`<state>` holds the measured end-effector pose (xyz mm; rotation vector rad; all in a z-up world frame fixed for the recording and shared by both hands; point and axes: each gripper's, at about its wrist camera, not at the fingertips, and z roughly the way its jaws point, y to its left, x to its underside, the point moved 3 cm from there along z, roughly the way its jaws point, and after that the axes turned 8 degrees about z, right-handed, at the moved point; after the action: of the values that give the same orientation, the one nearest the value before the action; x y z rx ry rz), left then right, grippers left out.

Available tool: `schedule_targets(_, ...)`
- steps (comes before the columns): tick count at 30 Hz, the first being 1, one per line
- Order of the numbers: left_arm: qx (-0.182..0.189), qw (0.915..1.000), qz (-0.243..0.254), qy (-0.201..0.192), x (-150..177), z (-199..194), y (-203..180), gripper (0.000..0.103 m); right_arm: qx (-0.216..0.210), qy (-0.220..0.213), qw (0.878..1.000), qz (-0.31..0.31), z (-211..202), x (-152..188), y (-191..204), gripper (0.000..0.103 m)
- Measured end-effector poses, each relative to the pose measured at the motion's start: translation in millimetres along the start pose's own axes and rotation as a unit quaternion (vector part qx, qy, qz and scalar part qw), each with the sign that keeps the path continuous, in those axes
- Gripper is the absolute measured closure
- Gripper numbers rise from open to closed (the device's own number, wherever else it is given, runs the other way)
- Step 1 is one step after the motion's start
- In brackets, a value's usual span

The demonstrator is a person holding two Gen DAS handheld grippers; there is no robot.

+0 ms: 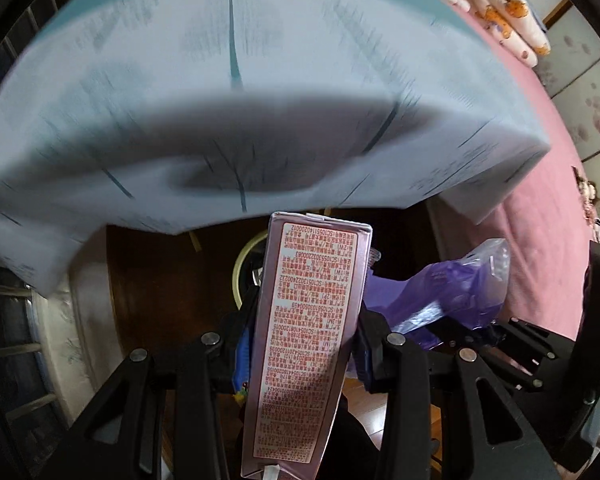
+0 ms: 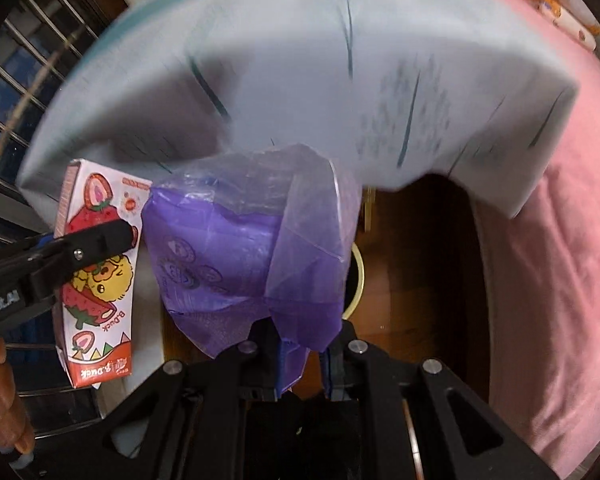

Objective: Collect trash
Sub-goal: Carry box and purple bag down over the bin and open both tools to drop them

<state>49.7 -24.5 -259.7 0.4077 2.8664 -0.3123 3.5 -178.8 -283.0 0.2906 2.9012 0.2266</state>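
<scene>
My left gripper [image 1: 304,344] is shut on a strawberry milk carton [image 1: 306,336], pink with red print on its back. In the right wrist view the carton [image 2: 98,280] shows its strawberry and duck front, upside down, clamped by the left gripper [image 2: 100,244]. My right gripper [image 2: 300,360] is shut on the edge of a purple plastic bag [image 2: 252,248], which hangs open just right of the carton. The bag also shows in the left wrist view [image 1: 452,292]. Both are held in the air over a dark wooden floor.
A pale blue sheet [image 1: 240,92] hangs off a bed edge above; it also shows in the right wrist view [image 2: 300,60]. A pink blanket [image 2: 560,260] lies right. A round bin rim [image 1: 246,256] stands on the floor below. A window grille [image 2: 16,64] is left.
</scene>
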Motion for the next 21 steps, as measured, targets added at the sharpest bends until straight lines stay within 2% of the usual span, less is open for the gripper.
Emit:
schedule_targets(9,0.000,0.9995,-0.022,0.022,18,122,10,0.064,0.007,0.038,0.999,0.008,116,7,-26,0.090)
schedule_targets(13,0.001,0.9992,-0.032,0.025,23,165,19,0.063,0.013,0.052,0.999,0.008,167,9,-35,0.090)
schedule_targets(21,-0.008,0.9986,-0.038,0.035,33,231,24,0.062,0.015,0.079,0.997,0.010,232,13,-40,0.089)
